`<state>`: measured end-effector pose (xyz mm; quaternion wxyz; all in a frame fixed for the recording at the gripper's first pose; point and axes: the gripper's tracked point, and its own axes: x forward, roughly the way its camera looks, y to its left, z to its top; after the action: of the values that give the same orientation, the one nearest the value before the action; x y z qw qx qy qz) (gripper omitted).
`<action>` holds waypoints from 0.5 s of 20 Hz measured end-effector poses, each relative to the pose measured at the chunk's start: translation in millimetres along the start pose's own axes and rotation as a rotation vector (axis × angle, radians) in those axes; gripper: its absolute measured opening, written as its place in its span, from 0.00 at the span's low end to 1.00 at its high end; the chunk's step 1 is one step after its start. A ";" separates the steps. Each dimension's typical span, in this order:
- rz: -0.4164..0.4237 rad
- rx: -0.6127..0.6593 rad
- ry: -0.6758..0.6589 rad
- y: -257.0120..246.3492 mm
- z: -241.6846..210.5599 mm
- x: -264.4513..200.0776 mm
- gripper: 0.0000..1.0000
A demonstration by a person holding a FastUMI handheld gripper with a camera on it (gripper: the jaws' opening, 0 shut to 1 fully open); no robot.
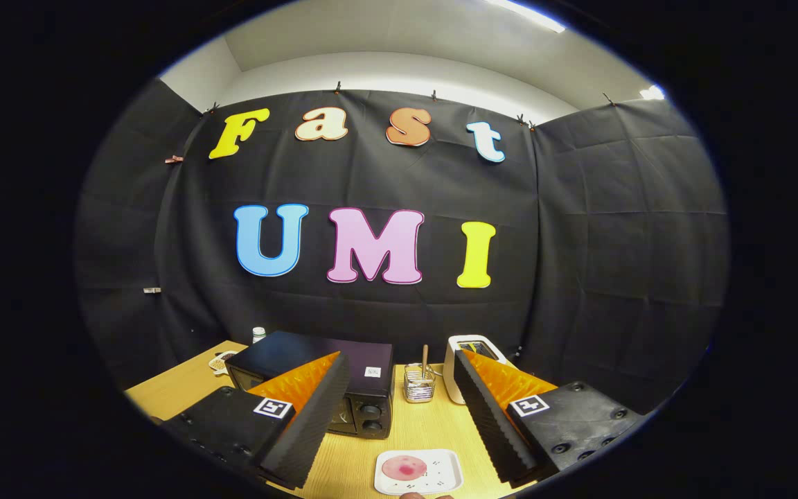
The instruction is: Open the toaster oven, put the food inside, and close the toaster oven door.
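Gripper [399,388] fingers apart, empty; one plate [418,473] between; one toaster oven [316,378] beyond.

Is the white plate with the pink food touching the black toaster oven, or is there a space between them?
Apart. The gripper view shows bare wooden table between the plate and the toaster oven; the open gripper holds nothing.

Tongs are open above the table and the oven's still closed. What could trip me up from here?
1. The tongs hang open and empty; the toaster oven sits partly behind one finger, so its door handle is hard to see.
2. The glass jar with a stick stands close beside the oven and could be knocked over.
3. The food lies flat on the white plate, likely awkward to pinch.
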<state>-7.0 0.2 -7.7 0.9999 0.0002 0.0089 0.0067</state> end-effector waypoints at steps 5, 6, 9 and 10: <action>-0.002 -0.005 0.006 1.3 -4.1 -1.4 0.98; -0.004 -0.006 -0.002 1.0 -2.4 -0.1 0.98; -0.008 -0.009 0.006 2.6 -7.1 7.3 0.98; -0.011 -0.006 0.010 2.2 -7.6 9.9 0.98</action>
<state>2.8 2.6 -15.5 0.9999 -0.0028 0.0138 0.0014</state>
